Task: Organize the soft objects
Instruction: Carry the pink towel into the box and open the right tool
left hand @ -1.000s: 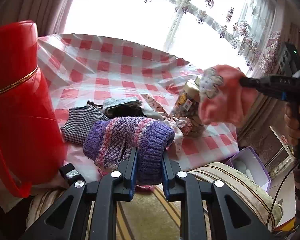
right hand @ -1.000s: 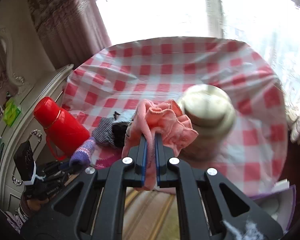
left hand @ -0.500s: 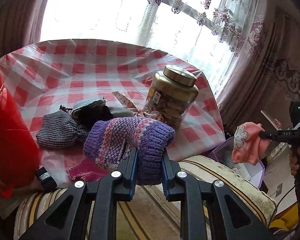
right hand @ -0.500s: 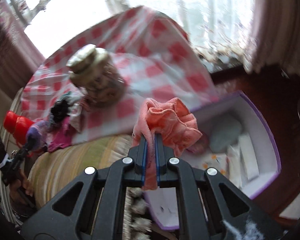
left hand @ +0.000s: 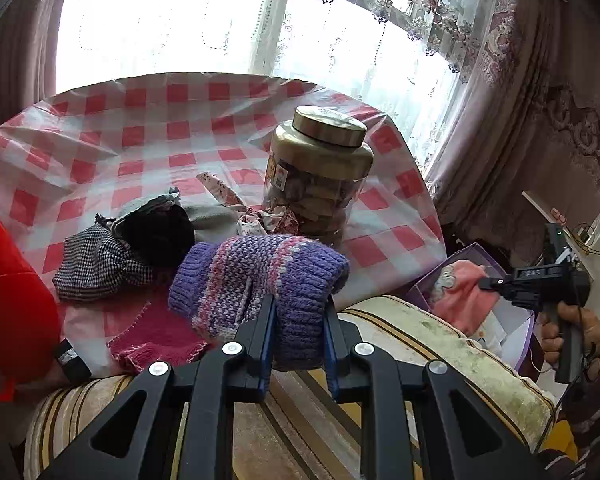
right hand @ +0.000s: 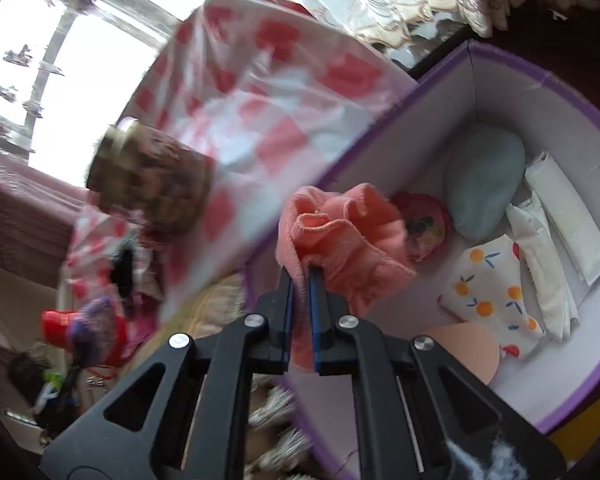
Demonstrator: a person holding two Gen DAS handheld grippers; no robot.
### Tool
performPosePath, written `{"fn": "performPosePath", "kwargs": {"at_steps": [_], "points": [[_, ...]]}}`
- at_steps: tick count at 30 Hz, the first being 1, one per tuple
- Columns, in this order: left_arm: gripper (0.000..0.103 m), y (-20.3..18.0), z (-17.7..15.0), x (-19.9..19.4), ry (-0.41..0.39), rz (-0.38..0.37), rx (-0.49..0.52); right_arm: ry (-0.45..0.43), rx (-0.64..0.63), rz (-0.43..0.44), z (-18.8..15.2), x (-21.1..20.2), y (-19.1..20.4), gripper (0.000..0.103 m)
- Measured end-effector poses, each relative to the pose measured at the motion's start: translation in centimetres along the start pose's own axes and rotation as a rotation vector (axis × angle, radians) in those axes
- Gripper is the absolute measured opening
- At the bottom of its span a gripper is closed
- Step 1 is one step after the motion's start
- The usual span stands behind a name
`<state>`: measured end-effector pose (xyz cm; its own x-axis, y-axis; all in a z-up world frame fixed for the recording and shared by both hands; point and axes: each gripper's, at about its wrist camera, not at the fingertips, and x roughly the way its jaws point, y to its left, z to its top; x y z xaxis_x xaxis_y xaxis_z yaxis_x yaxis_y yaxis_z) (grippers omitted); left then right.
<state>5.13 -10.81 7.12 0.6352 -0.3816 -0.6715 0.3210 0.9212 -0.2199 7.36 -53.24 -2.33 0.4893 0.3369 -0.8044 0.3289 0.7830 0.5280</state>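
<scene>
My left gripper (left hand: 298,320) is shut on a purple and pink knitted piece (left hand: 260,280) and holds it above the table's near edge. My right gripper (right hand: 302,276) is shut on a coral pink cloth (right hand: 340,240) and holds it over the left end of the white box with a purple rim (right hand: 540,80). In the left wrist view the pink cloth (left hand: 460,296) hangs at the box (left hand: 512,344), lower right. Several soft items lie in the box: a grey-blue pad (right hand: 484,184), an orange-print cloth (right hand: 492,296), white packets (right hand: 564,224).
On the red-checked tablecloth (left hand: 140,140) stand a gold-lidded jar (left hand: 320,176) and a red flask (left hand: 8,308). A checked cloth (left hand: 92,264), a black bundle (left hand: 160,232), a magenta knit (left hand: 156,340) lie near the front. A striped cushion (left hand: 420,344) lies below.
My right gripper has swung from above the table down to the box with the pink cloth. My left gripper still holds the purple knit and has turned to the right.
</scene>
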Motion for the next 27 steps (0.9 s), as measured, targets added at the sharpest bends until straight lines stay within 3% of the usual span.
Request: {"fn": "performPosePath", "kwargs": {"at_steps": [3,4,6,8,16,23,27], "points": [[0.022,-0.4,0.1,0.3,0.008,0.001,0.008,0.210,0.041,-0.117,-1.2,5.0,-2.2,0.016],[0.022,-0.5,0.0,0.3,0.010,0.004,0.012,0.223,0.020,-0.131,-1.6,5.3,-2.3,0.017],[0.022,-0.6,0.0,0.5,0.018,0.004,0.016,0.228,-0.072,-0.171,-2.1,5.2,-1.6,0.029],[0.022,-0.9,0.1,1.0,0.032,-0.001,0.023,0.218,-0.117,-0.207,-2.3,4.7,-1.3,0.053],[0.022,-6.0,1.3,1.5,0.023,-0.085,0.143,0.128,-0.234,-0.298,-2.2,1.0,-0.9,0.057],[0.022,-13.1,2.2,2.5,0.062,-0.237,0.281,0.007,-0.220,-0.311,-1.0,-4.2,-2.6,0.064],[0.022,-18.1,1.8,3.6,0.090,-0.296,0.424,-0.026,-0.201,-0.302,-1.3,-6.5,-4.2,0.065]]}}
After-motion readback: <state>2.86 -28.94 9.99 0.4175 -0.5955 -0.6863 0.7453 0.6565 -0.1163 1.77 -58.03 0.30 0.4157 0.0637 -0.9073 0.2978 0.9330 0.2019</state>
